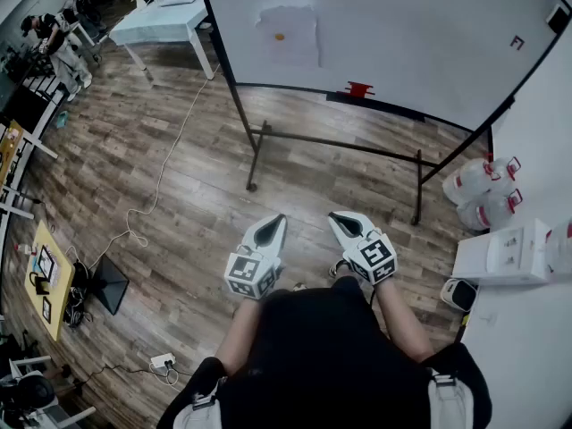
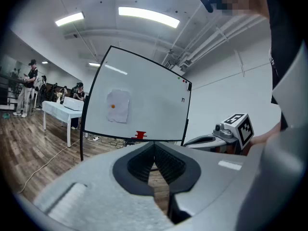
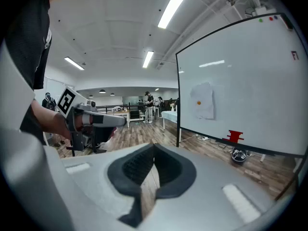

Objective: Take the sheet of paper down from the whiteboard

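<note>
A white sheet of paper (image 1: 290,35) hangs on the whiteboard (image 1: 402,34), pinned by a small orange magnet (image 1: 280,37). The sheet (image 2: 118,106) also shows in the left gripper view, and the sheet (image 3: 203,100) in the right gripper view. My left gripper (image 1: 278,217) and right gripper (image 1: 332,216) are held side by side low in front of the person, well short of the board. Both have their jaws shut, tips together, with nothing between them. In the left gripper view the gripper's tips (image 2: 154,144) meet; the right gripper's tips (image 3: 154,145) meet too.
A red eraser (image 1: 358,89) sits on the board's tray. The board stands on a black frame (image 1: 256,155) over wood floor. Water jugs (image 1: 483,189) and a white box (image 1: 505,251) lie at right, a table (image 1: 165,21) at the back left, a cable (image 1: 161,181) on the floor.
</note>
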Demonstrator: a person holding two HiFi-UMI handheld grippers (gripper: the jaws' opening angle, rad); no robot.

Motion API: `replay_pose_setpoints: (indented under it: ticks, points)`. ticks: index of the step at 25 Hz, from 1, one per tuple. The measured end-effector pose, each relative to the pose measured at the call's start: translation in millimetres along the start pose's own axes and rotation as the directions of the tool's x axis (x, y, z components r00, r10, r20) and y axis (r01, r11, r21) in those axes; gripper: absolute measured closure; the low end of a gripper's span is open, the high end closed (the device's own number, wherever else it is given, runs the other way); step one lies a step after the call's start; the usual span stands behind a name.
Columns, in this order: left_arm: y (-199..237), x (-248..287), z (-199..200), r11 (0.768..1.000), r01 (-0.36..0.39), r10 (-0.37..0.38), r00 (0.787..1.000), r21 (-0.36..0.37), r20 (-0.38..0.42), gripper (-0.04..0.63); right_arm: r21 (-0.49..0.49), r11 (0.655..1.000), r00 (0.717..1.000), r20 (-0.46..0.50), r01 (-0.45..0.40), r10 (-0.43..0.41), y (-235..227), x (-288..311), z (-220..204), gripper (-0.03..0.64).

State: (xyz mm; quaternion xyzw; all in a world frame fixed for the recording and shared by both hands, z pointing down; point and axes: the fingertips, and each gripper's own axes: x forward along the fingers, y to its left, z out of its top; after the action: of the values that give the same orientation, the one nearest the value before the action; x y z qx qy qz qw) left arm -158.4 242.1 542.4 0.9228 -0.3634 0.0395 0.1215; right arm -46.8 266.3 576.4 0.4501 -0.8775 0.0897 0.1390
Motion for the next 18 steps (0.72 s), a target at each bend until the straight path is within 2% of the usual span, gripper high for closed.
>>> replay_pose_setpoints:
  ticks: [10, 18]
  points:
    - [9.3, 7.1, -4.0, 1.000, 0.017, -0.017, 1.000, -0.009, 0.002, 0.584, -0.010, 1.000, 1.000, -0.002, 0.002, -0.002, -7.5, 8.3, 5.1, 0.614]
    - [5.6, 16.0, -7.6, 0.999, 0.036, -0.036, 0.999, -0.010, -0.028, 0.584, 0.044, 0.999, 1.000, 0.011, 0.026, -0.026, -18.5, 6.2, 1.0, 0.613]
